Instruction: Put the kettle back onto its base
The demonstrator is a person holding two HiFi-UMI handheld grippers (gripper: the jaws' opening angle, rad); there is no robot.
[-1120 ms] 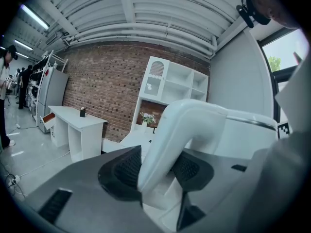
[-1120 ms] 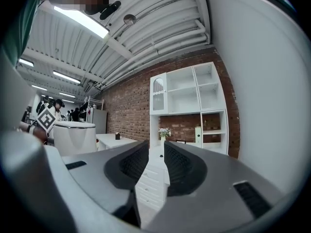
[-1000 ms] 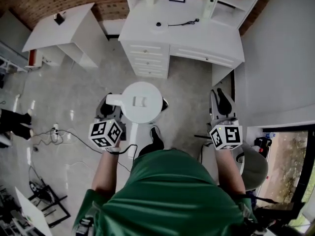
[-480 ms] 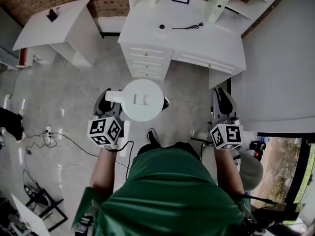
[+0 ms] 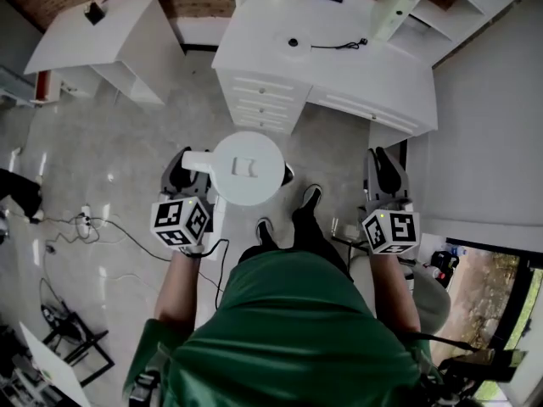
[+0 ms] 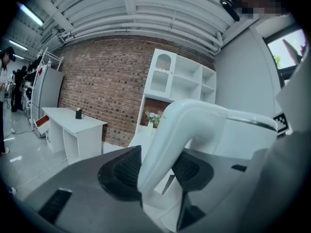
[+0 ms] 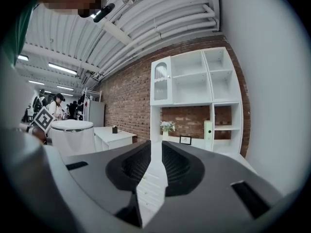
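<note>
Brick wall point(image 6: 97, 81), kettle point(image 5: 247, 168) in left gripper point(image 6: 158, 171)

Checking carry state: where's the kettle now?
Head view, left of centre: kettle held over the floor, handle in the left hand-held gripper, short of the drawered desk.

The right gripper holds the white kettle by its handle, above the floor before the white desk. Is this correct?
No: the left gripper holds the white kettle by its handle, above the floor before the white desk. The left gripper view shows its jaws clamped on the handle; the right gripper is empty.
</note>
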